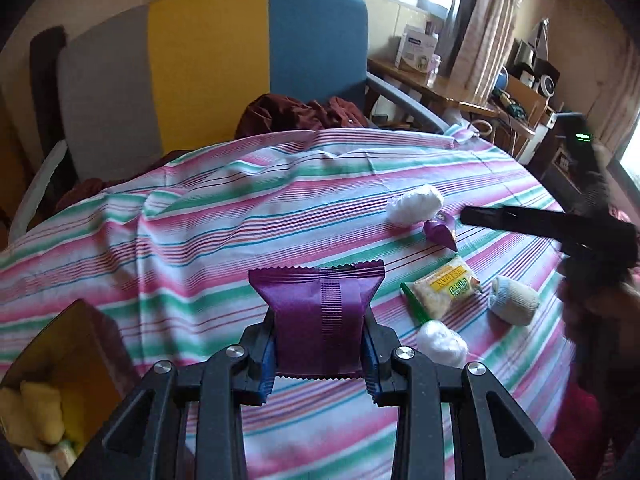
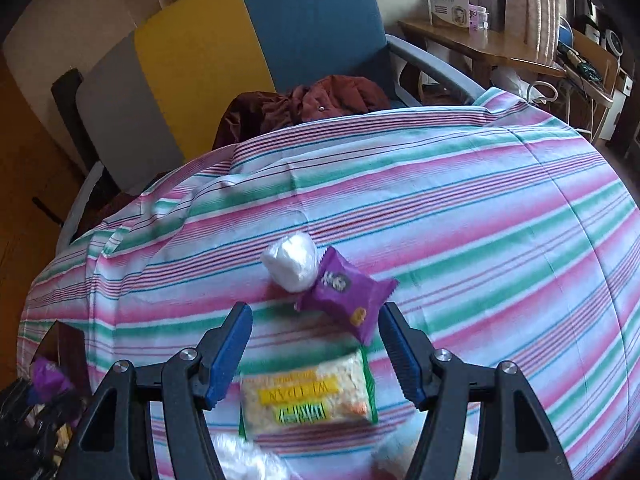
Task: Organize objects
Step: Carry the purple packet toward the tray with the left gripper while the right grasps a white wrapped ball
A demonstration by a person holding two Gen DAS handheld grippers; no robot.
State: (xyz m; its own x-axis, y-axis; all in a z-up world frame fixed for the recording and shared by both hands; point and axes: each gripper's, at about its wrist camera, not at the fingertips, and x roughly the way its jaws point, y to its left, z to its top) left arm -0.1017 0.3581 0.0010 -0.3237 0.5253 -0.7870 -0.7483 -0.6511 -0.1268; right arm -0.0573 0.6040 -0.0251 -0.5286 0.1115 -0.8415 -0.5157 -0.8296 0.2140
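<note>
A: Working left to right from the striped tablecloth (image 1: 200, 200), how far along is the sorting?

B: Off its left edge, low down, sits a box (image 1: 68, 364) with yellow items already in it, so I'd judge some things are put away. Next, the left gripper (image 1: 320, 356) is pinching a purple snack packet (image 1: 320, 316), lifted over the cloth's near part.

A: Headed for the box?

B: Probably, but that's a guess.

A: And what's left?

B: To the right on the cloth: a white wrapped ball (image 1: 414, 205) touching a second purple packet (image 2: 346, 292), then the yellow-and-green noodle pack (image 2: 308, 394), another white ball (image 1: 442, 343), and a pale sock roll (image 1: 514, 300) nearest the cloth's right edge.

A: The right gripper (image 2: 316, 354)?

B: Spread wide, empty, hovering over the cloth with the noodle pack between its fingers (image 2: 230, 350) and the second purple packet just ahead. Five items remain, so roughly midway at best.
</note>
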